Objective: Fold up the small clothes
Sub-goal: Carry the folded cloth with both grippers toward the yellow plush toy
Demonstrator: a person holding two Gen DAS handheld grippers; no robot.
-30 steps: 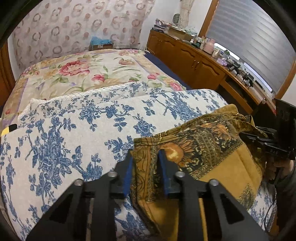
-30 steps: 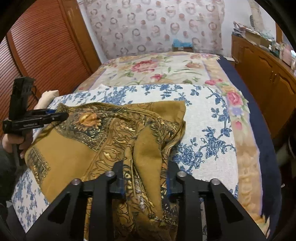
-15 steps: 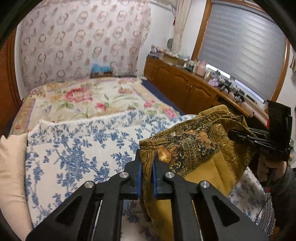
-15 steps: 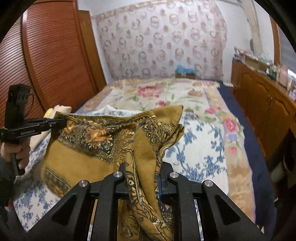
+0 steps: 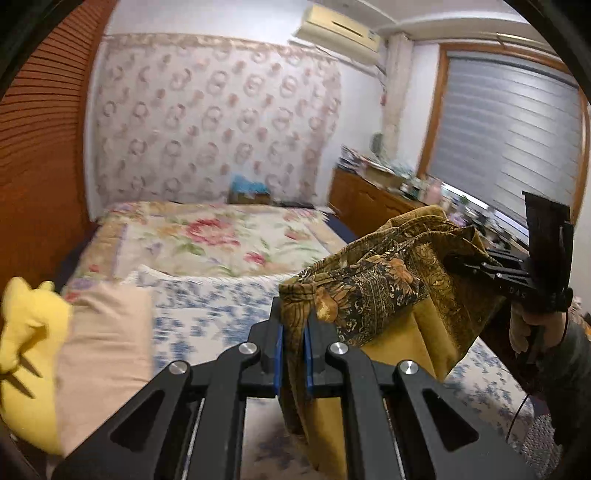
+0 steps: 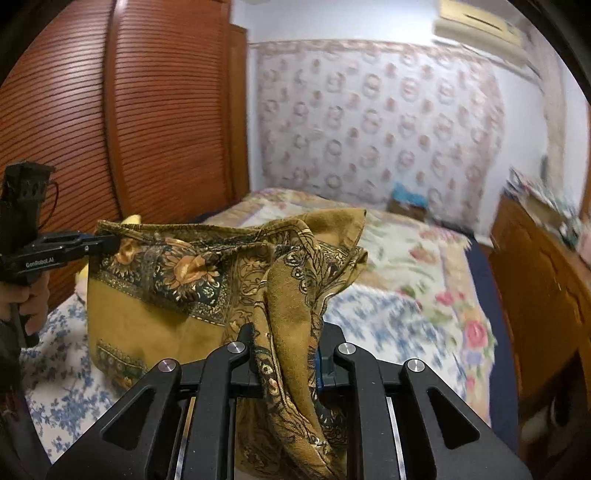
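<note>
The left gripper was clamped on one upper corner of the scarf; the right gripper was clamped on a bunched upper edge. The scarf hung between them, above the blue-flowered cover on the bed.

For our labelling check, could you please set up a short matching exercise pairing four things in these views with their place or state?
Things:
1. scarf
2. left gripper
3. yellow toy
4. air conditioner

Place or state:
A. high on the wall
B. shut on a scarf corner
C. held up between two grippers
D. at the bed's left edge

Pairs: 1-C, 2-B, 3-D, 4-A
</note>
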